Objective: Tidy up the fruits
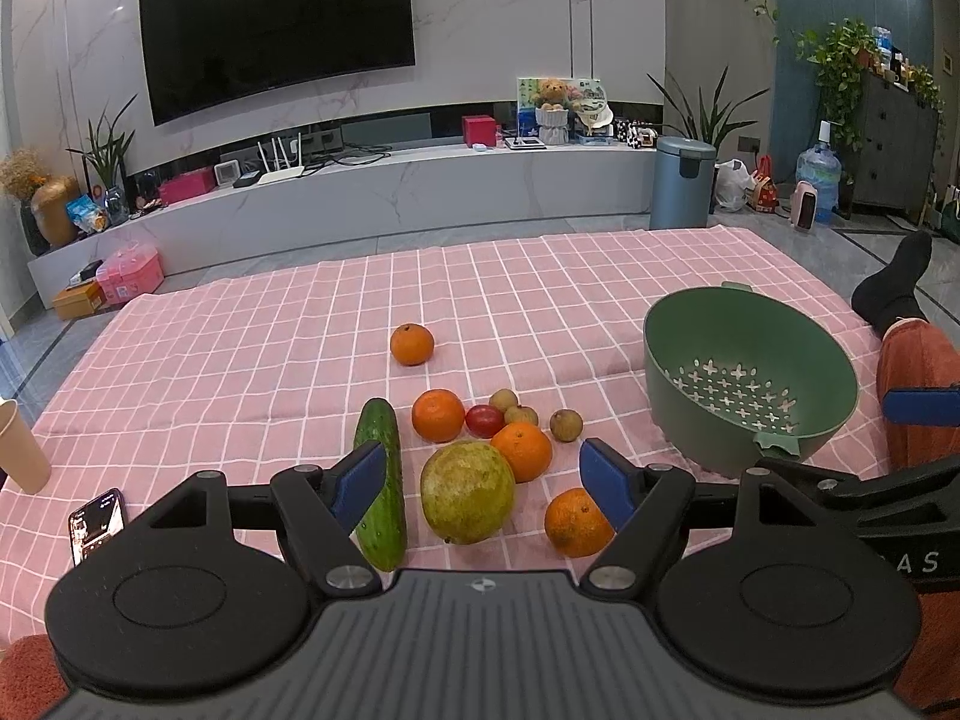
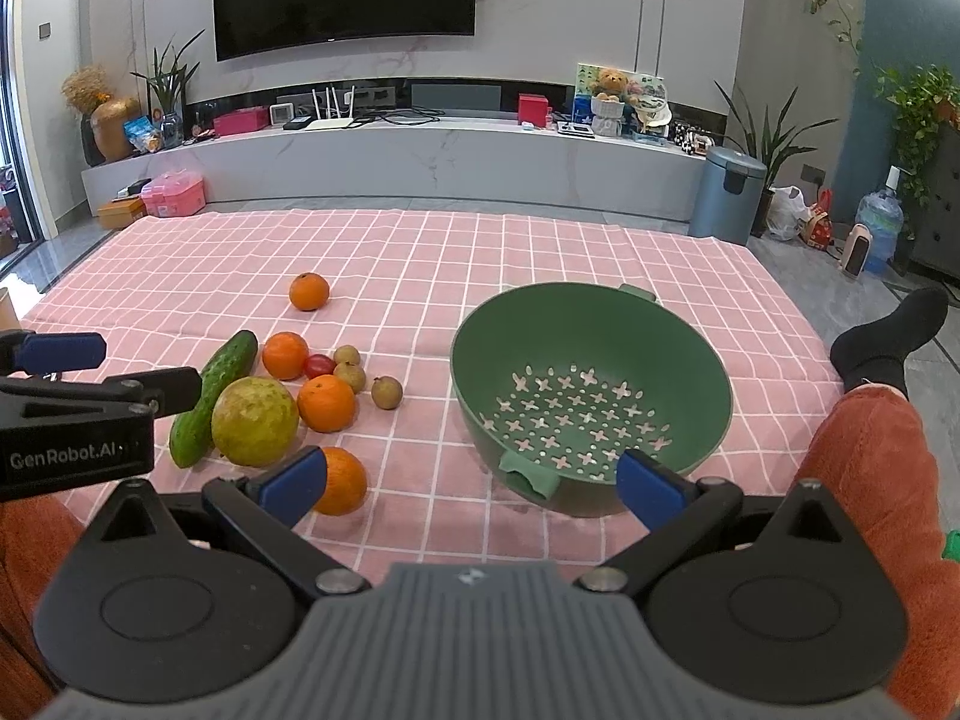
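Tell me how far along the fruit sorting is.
Nothing looks done: the green perforated plastic colander is empty. Nothing is in hand: left tongs and right tongs are open. All remains on the pink checked cloth: four oranges, the large yellow-green round fruit, cucumber, tomato and small brown fruits.

We count four oranges: one [image 1: 411, 344] apart at the back, one [image 1: 438, 415] by the cucumber, one [image 1: 521, 451] in the middle, one [image 1: 577, 522] nearest us. We see one cucumber [image 1: 379, 483], one large yellow-green fruit [image 1: 467, 492], one red tomato [image 1: 484, 420], three small brown fruits [image 1: 503, 400] [image 1: 521, 415] [image 1: 566, 425] and one green colander [image 1: 750, 384].
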`<move>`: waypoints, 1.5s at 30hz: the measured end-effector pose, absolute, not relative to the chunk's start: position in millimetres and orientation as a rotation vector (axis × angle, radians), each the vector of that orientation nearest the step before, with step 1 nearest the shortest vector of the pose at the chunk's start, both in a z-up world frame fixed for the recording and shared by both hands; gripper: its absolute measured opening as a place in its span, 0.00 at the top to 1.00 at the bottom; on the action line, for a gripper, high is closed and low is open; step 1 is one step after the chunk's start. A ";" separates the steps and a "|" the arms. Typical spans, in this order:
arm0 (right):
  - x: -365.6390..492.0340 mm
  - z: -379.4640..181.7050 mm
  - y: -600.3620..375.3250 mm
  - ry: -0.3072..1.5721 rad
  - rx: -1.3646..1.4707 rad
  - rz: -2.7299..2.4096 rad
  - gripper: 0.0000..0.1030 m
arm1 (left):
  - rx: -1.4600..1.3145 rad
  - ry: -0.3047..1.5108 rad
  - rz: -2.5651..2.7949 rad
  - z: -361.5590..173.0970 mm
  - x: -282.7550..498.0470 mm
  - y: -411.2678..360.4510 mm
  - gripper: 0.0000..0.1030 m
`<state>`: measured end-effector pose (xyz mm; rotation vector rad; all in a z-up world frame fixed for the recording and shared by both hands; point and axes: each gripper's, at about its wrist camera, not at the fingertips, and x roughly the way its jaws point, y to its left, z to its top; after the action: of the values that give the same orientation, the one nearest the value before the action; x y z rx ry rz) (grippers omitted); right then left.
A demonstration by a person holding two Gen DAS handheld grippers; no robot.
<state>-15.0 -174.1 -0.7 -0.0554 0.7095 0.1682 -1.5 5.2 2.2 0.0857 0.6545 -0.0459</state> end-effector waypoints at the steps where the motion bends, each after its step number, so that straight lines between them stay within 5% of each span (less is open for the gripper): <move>1: -15.0 -0.8 -174.1 0.710 -0.055 0.168 0.04 | 0.086 0.654 -0.046 1.8 -1.7 5.3 0.16; 24: -7.8 -10.2 -169.9 0.712 -0.039 0.215 0.04 | 0.056 0.683 -0.067 0.5 6.2 11.8 0.18; 29: 2.9 -19.3 -159.1 0.674 -0.050 0.305 0.05 | -0.004 0.765 -0.082 -5.6 23.2 34.0 0.24; 31: 12.8 -24.5 -150.3 0.693 -0.056 0.342 0.07 | -0.026 0.804 -0.068 -9.4 31.2 43.0 0.39; 35: 30.7 -35.1 -132.7 0.726 -0.061 0.417 0.26 | -0.101 0.881 -0.038 -20.0 50.6 65.7 0.59; 38: 43.6 -44.2 -112.4 0.743 -0.084 0.485 0.35 | -0.173 0.936 -0.009 -31.1 66.3 83.7 0.61; 45: 71.6 -60.7 -80.6 0.811 -0.009 0.562 0.35 | -0.243 0.997 0.029 -54.3 94.3 104.1 0.61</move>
<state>71.6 -80.6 -60.7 -0.0090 0.8109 0.5624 94.3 104.1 -54.3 -0.2427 0.9974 0.0294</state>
